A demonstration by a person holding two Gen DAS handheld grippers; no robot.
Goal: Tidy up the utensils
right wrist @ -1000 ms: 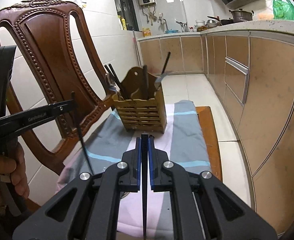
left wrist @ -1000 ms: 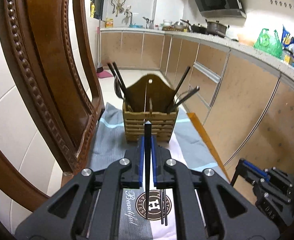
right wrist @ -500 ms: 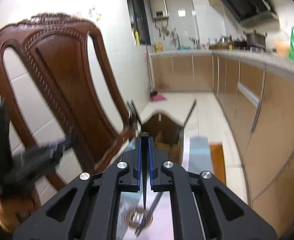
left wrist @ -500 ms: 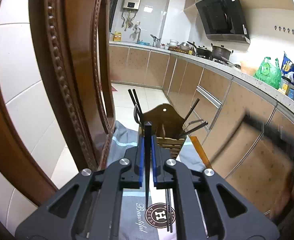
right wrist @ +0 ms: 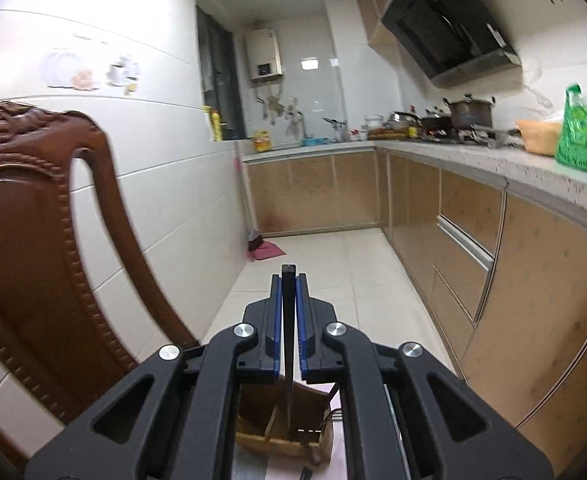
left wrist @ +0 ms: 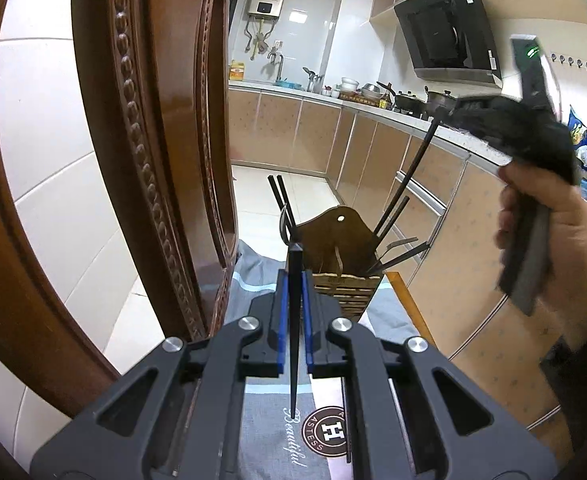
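Your right gripper (right wrist: 289, 312) pinches a dark chopstick (right wrist: 288, 360) above the wooden utensil holder (right wrist: 281, 436), tip nearly in a compartment. Your left gripper (left wrist: 294, 316) clamps another chopstick (left wrist: 294, 320) short of the holder. Several utensils already stand inside; these two remain.

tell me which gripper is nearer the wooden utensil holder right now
Right. The right gripper hangs just above the wooden utensil holder; the left gripper sits back over the cloth.
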